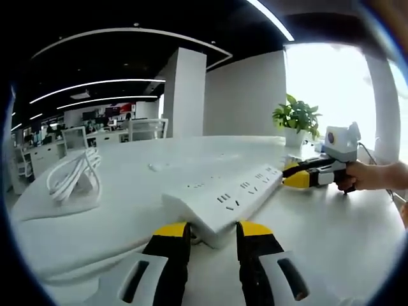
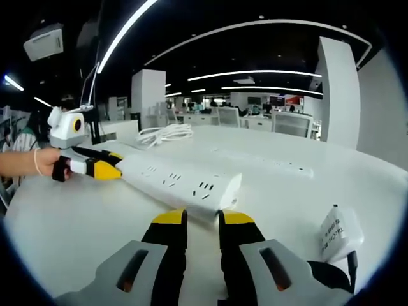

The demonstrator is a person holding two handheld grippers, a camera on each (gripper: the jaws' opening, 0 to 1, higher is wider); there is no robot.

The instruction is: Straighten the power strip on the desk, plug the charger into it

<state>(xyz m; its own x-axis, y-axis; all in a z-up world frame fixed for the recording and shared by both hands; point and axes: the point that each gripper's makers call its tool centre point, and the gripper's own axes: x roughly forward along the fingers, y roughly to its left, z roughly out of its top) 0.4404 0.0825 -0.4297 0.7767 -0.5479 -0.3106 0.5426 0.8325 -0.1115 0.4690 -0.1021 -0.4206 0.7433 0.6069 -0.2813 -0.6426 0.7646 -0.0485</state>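
Observation:
A long white power strip (image 1: 236, 191) lies at an angle on the white desk (image 1: 331, 236). My left gripper (image 1: 213, 231) holds its near end, with the strip's corner filling the gap between the yellow tips. My right gripper (image 1: 293, 174) comes in from the right and clamps the far end. In the right gripper view the same power strip (image 2: 178, 182) runs from my right gripper (image 2: 203, 218) away to the left gripper (image 2: 105, 164). A white charger (image 2: 338, 233) with a printed label lies on the desk to the right, apart from the strip.
A coiled white cable (image 1: 73, 175) (image 2: 164, 133) rests on the desk beyond the strip. A second white power strip (image 2: 268, 164) lies further back. A potted plant (image 1: 296, 118) stands near the bright window. A hand (image 1: 366, 175) holds the right gripper. Office desks and chairs fill the background.

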